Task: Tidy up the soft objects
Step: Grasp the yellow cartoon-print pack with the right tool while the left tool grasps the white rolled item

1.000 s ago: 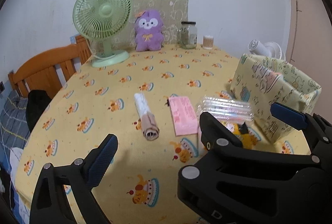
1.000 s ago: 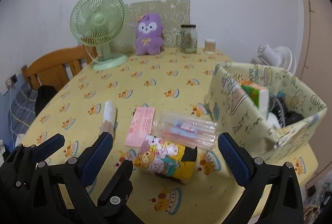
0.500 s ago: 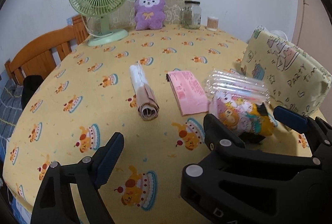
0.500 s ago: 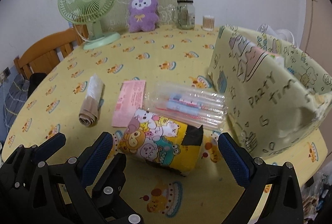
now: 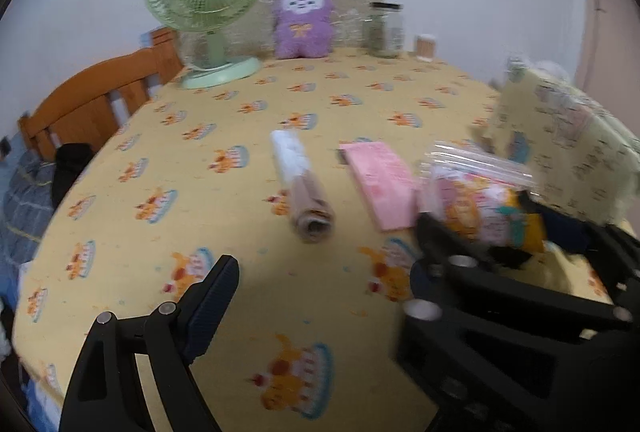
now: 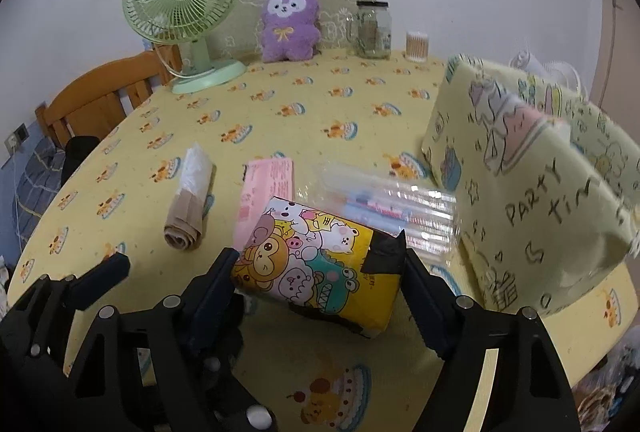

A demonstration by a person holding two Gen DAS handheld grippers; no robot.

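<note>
A yellow cartoon-printed soft pack lies on the table, and the fingers of my right gripper stand on either side of it, touching or nearly touching its ends. It also shows in the left wrist view. My left gripper is open and empty over bare tablecloth, to the left of the pack. A rolled brown-and-white bag, a pink pack and a clear packet of straws lie just beyond. A purple plush sits at the back. The fabric storage box stands at the right.
A green desk fan, a glass jar and a small cotton-swab tub stand along the back edge of the table. A wooden chair back is at the left. The yellow tablecloth is bare between the back row and the packs.
My right gripper has moved forward and down and its fingers have narrowed from wide open onto the ends of the yellow pack. My left gripper stayed open and shifted slightly; its view is blurred.
</note>
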